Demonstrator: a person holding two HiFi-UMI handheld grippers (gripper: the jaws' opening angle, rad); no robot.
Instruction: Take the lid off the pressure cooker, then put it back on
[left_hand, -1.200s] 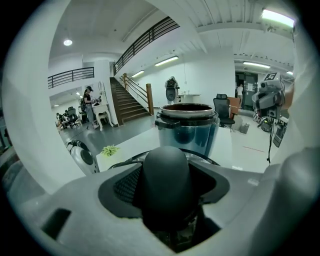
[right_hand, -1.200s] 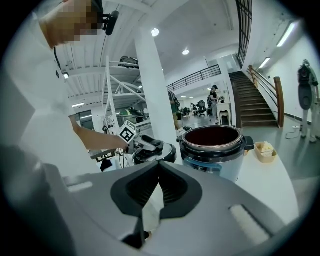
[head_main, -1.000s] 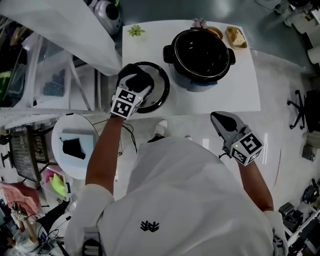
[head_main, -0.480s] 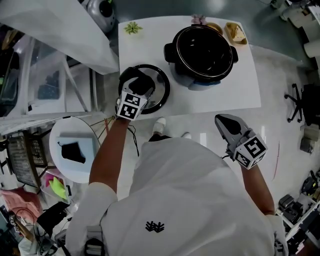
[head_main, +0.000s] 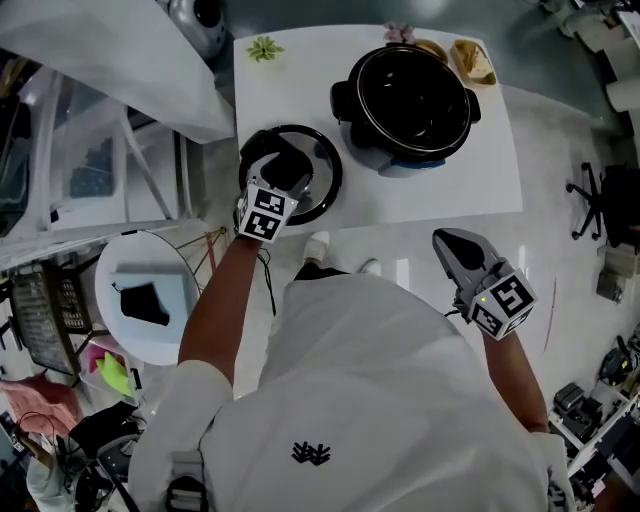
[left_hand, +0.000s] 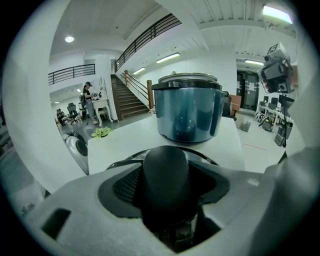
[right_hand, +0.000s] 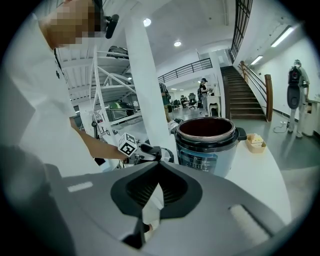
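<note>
Lid (head_main: 322, 180) lies flat on the white table (head_main: 290, 105), just left of the open pressure cooker pot (head_main: 410, 95) and not touching it. The left gripper (head_main: 283, 166) is down on the lid, jaws wide but pinching the lid's fat black knob (left_hand: 165, 170), which fills the gap between the pads. The right gripper (head_main: 450, 245) hangs off the table's near edge in front of the person, well apart from the pot and lid, its jaws pressed together at the tips with nothing between them.
</note>
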